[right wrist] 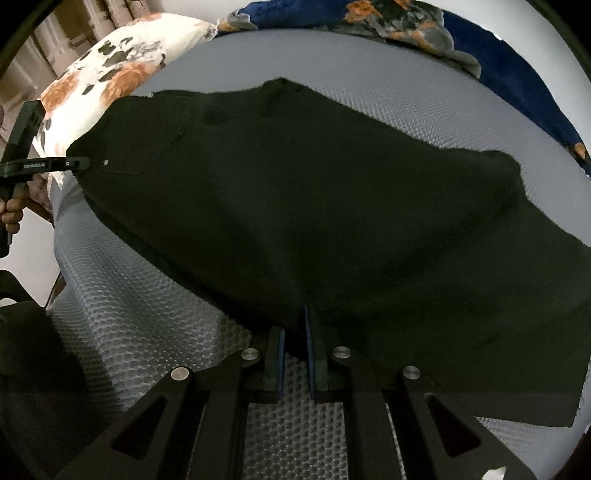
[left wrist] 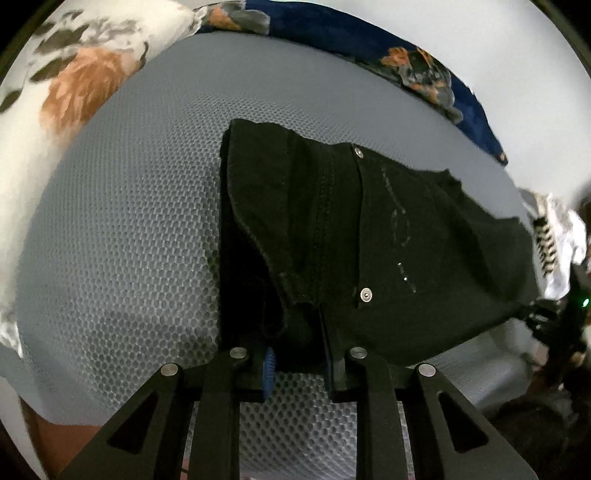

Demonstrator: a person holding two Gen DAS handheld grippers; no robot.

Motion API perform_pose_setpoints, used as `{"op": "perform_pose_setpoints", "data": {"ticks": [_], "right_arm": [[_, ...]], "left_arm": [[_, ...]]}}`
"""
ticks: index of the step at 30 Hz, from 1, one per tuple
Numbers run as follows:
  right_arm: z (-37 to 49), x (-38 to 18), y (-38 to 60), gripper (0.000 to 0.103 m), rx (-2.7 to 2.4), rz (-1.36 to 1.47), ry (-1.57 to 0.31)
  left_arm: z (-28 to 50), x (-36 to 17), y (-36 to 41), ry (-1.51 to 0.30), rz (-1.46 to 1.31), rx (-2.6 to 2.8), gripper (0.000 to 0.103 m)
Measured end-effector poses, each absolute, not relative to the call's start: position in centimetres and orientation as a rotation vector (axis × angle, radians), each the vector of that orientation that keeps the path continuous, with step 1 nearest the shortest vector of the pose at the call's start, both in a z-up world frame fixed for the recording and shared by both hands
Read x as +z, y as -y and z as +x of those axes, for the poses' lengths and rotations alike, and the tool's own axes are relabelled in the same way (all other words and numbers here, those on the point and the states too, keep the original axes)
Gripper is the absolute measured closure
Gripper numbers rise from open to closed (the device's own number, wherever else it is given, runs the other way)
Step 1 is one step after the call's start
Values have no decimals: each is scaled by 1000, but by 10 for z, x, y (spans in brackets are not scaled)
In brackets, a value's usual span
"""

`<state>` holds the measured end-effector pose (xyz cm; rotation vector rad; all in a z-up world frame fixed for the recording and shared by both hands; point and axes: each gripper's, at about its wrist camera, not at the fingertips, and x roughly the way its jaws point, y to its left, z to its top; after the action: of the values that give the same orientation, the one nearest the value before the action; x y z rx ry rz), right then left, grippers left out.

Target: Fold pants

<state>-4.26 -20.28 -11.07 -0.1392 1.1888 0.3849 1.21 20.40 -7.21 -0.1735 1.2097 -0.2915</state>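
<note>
The black pants (right wrist: 314, 206) fill the centre of the right wrist view, spread over a grey mesh mattress (right wrist: 155, 317). The right gripper (right wrist: 294, 354) has its fingers clamped on the fabric's lower edge. In the left wrist view the left gripper (left wrist: 297, 354) pinches the waistband end at lower centre. A floral pillow (left wrist: 74, 88) sits upper left, a blue blanket (left wrist: 332, 33) along the top.

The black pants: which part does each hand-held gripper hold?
Both grip the black pants: the left hand-held gripper at the waistband end, the right hand-held gripper on the near edge.
</note>
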Motion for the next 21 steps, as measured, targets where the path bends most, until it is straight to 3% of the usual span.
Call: {"op": "perform_pose_setpoints", "data": {"ticks": [5, 7, 8, 9, 11, 15, 21], "right_arm": [[-40, -118, 205, 90, 362, -105, -1192], [-40, -116, 205, 86, 356, -107, -1193], [-40, -116, 206, 77, 352, -104, -1193], [-40, -114, 206, 66, 339, -103, -1193], [-43, -109, 209, 59, 321, -97, -1178], [-52, -94, 220, 58, 321, -58, -1136], [-54, -80, 247, 58, 257, 53, -1082]], "left_arm": [[12, -73, -194, -1207, -100, -235, 69], [5, -68, -197, -1198, -68, -211, 54], [4, -66, -197, -1195, -47, -194, 51], [0, -60, -198, -1195, -17, -175, 50], [-9, -50, -198, -1176, 46, -156, 50], [-28, -21, -191, -1095, 207, -147, 50], [-26, 2, -144, -995, 216, -300, 49]]}}
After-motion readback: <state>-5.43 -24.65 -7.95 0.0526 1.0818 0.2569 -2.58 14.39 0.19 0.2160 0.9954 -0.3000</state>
